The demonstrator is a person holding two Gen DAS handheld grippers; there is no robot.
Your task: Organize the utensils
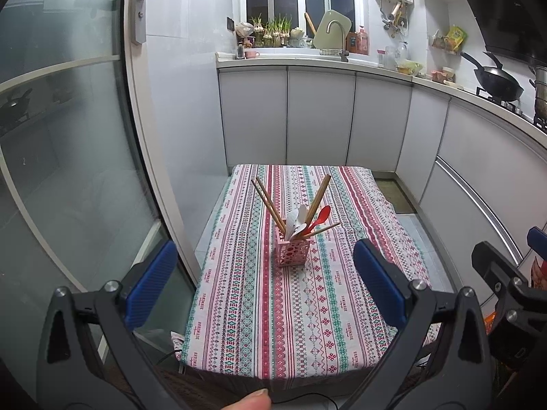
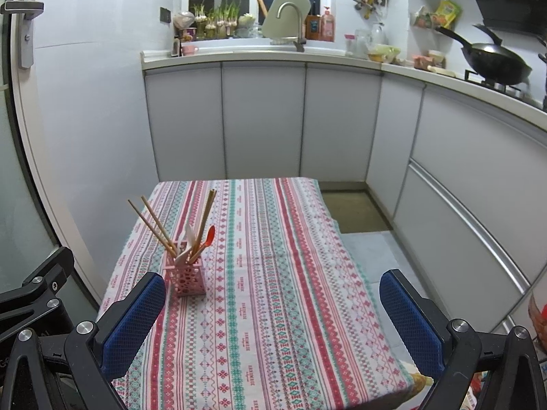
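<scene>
- Standing upright on the striped tablecloth (image 1: 259,324) is a pink perforated utensil holder (image 1: 293,251), well ahead of both grippers and touched by neither
- Wooden chopsticks (image 1: 270,203) fan out of the holder to either side, with a white spoon (image 1: 294,221) and a red spoon (image 1: 319,217) leaning among them
- left gripper (image 1: 265,287) hangs over the near end of the table with its blue pads (image 1: 150,283) spread wide and nothing between them; the holder appears ahead in the gap, nearer the right-hand pad
- right gripper (image 2: 271,324) is likewise spread wide and empty; from its camera the holder (image 2: 186,278) sits ahead and to the left, just beyond the left-hand pad (image 2: 135,321)
- A fingertip (image 1: 251,400) shows at the bottom edge of the left wrist view
- Beyond the table are white cabinets (image 2: 263,119), a counter with a tap (image 2: 290,17), and a black wok (image 2: 495,61) on the stove
</scene>
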